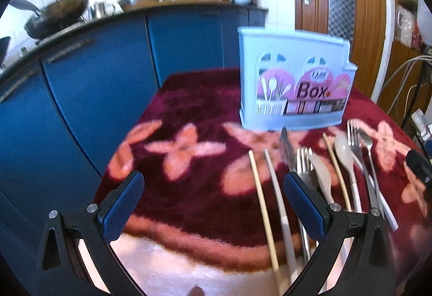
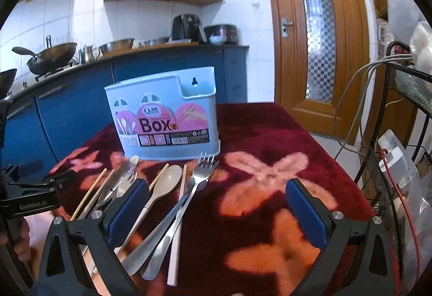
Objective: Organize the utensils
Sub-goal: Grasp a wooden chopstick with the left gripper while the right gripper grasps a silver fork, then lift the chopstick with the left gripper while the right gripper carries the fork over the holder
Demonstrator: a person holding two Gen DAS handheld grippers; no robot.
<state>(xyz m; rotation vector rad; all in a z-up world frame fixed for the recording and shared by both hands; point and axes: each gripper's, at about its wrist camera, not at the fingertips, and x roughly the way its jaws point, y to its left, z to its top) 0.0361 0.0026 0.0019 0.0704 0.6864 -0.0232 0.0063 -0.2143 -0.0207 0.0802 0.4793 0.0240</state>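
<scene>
A pale blue utensil box (image 1: 294,85) labelled "Box" stands upright on the red flowered cloth (image 1: 189,112); the same box (image 2: 164,117) shows in the right wrist view. In front of it lie several utensils side by side: a wooden chopstick (image 1: 259,188), a knife (image 1: 287,147), a fork (image 1: 303,158) and a beige spoon (image 1: 344,152). My left gripper (image 1: 214,201) is open over bare cloth, left of the utensils. My right gripper (image 2: 217,212) is open too, its left finger (image 2: 129,212) over the handles beside the beige spoon (image 2: 167,180) and a fork (image 2: 203,171). Nothing is held.
Blue kitchen cabinets (image 1: 94,85) run behind and left of the table, with a wok (image 2: 51,55) and pots on the counter. A wooden door (image 2: 316,39) stands at the back right. A wire rack with cables (image 2: 391,161) crowds the table's right edge.
</scene>
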